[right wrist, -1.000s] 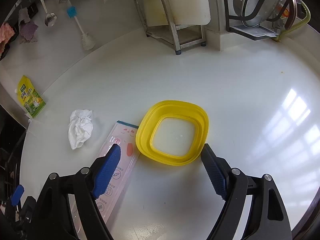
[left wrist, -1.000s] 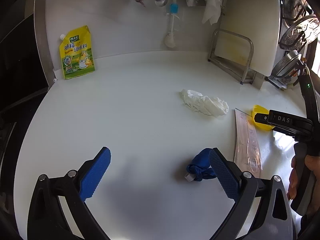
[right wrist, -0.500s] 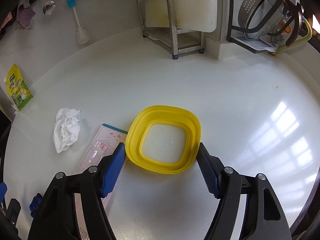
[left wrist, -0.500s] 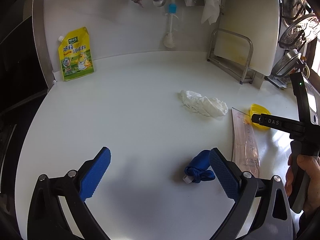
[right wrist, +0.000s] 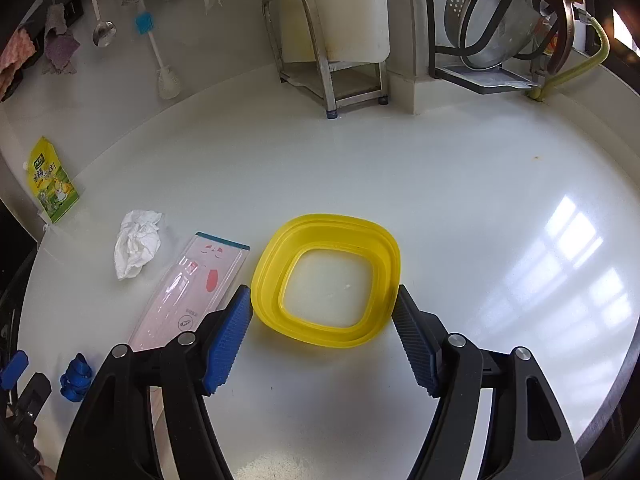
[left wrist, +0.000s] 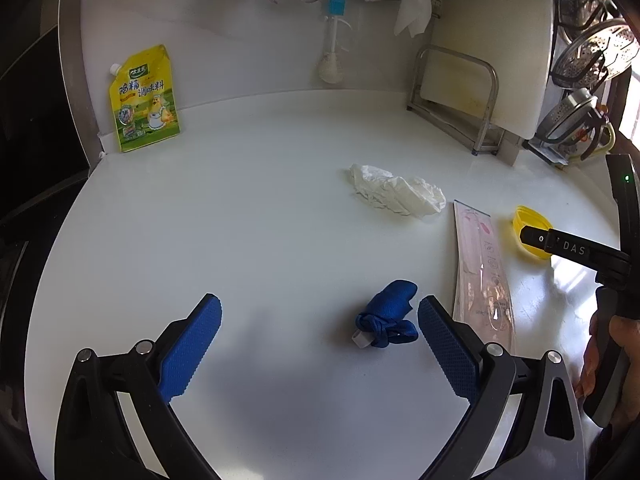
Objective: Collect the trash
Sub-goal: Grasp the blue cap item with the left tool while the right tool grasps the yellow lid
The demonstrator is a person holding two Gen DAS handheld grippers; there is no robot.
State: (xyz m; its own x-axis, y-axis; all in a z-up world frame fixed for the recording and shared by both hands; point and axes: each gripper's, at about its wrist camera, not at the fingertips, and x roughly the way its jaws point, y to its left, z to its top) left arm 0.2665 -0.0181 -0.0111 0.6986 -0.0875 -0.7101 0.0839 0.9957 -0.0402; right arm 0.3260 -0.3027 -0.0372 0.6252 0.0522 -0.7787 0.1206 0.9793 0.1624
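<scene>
**Right gripper straddles the yellow bin; left gripper wide open by the blue scrap**

Right gripper [right wrist: 324, 320] has its blue pads spread either side of a square yellow collapsible bin [right wrist: 384, 240], each pad very near or touching the rim at the bin's 9 and 3 o'clock sides; whether they press on it I cannot tell. Left gripper [left wrist: 320, 344] is spread wide above the white countertop [left wrist: 240, 220] with nothing between its pads.

Largest of the trash is a long clear-and-pink package [right wrist: 192, 288]. In the right wrist view its long axis runs from about 7 to 1 o'clock, the teal-edged end pointing toward 1, just beside the bin's left rim. In the left wrist view the same package [left wrist: 482, 268] runs nearly 6 to 12 o'clock, at 3 o'clock from the left gripper.

Next is a crumpled white tissue [left wrist: 396, 192], lying across the counter from 10 to 4 o'clock, near the package's far end.

Smallest is a knotted blue fabric scrap [left wrist: 386, 316] just inside the left gripper's right pad, its bulk pointing to 1 o'clock, its knot and a small white tag toward 7.

Only the right wrist view shows the bin's open bottom ring; the left view catches just a sliver of yellow behind the other tool. Only the left view shows the scrap's knot clearly.
</scene>
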